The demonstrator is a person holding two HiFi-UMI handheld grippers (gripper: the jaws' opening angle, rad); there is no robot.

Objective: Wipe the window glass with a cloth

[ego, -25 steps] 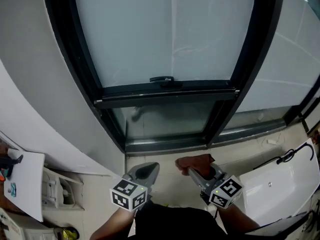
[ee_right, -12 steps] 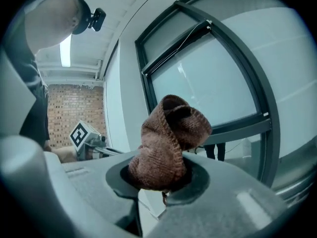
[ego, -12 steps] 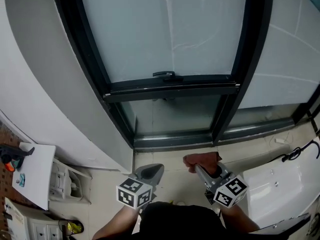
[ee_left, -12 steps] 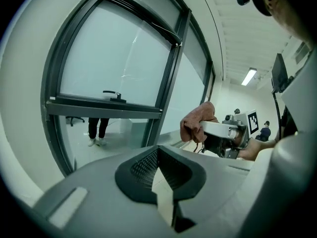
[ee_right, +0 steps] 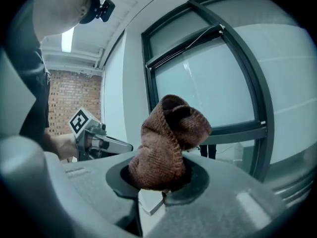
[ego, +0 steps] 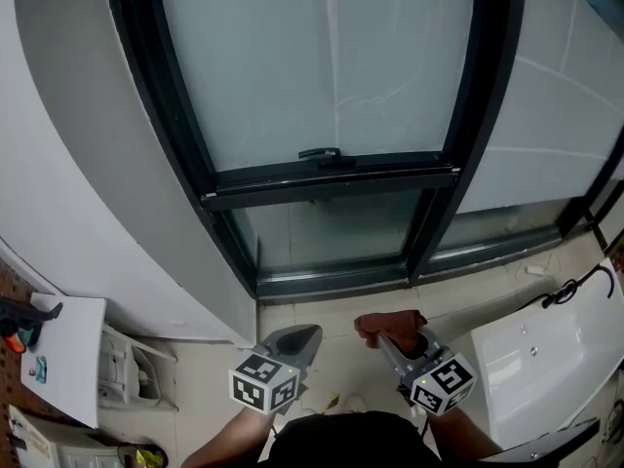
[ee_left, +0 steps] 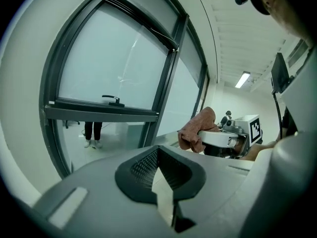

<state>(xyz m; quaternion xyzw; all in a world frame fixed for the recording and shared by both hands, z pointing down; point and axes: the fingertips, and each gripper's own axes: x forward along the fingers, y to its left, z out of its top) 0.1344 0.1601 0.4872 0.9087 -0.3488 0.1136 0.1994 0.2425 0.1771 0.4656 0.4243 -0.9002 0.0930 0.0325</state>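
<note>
The window has a dark frame, a large frosted upper pane [ego: 322,66] with a black handle [ego: 320,153] at its bottom rail, and a smaller lower pane [ego: 327,232]. A bunched brown knitted cloth [ego: 388,322] [ee_right: 166,143] is pinched in my right gripper [ego: 380,337] [ee_right: 163,182], held low in front of the window's foot and apart from the glass. My left gripper [ego: 304,336] [ee_left: 161,157] hangs beside it on the left, jaws together with nothing between them. In the left gripper view the cloth [ee_left: 198,128] and the right gripper [ee_left: 223,139] show at the right.
A curved white wall [ego: 78,164] adjoins the window's left side. A white board [ego: 58,359] lies low at the left, a white tub-like unit [ego: 536,359] with a black cable [ego: 575,286] at the right. A person's legs [ee_left: 92,133] show through the lower pane.
The head view has shifted slightly, so the window sits a little differently in frame. Both grippers keep their low pose, and the cloth stays in the right one.
</note>
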